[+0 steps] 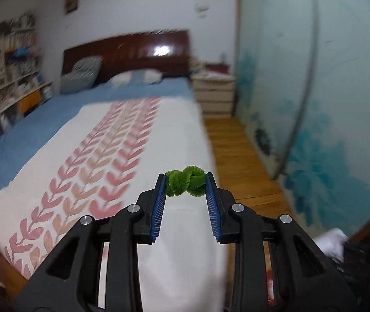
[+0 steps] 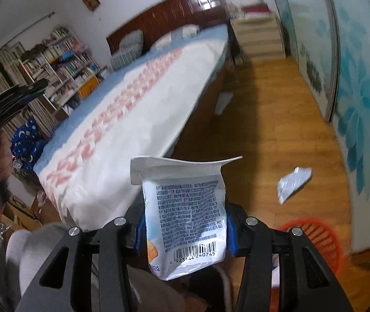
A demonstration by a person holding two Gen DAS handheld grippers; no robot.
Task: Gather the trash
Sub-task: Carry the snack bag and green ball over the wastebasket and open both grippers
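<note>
wooden floor (image 2: pixel 276 135) with crumpled wrapper (image 2: pixel 293 180) shows only rightward; right gripper (image 2: pixel 185 230) fingers pinch white snack packet (image 2: pixel 185 208), left gripper (image 1: pixel 186 184) fingers pinch fuzzy green knot (image 1: pixel 185 184).

Dim indoor light; glare on headboard (image 1: pixel 133 52); motion blur; fisheye corners dark.

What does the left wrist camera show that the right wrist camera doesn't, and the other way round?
Only the left wrist view shows the left gripper pinching a fuzzy green twisted pipe cleaner.

Only the right wrist view shows the right gripper clamped on a white printed snack bag with a barcode, a crumpled pale wrapper on the wooden floor, and a red plastic basket.

Both show the bed with its white quilt and the dark wooden headboard.
</note>
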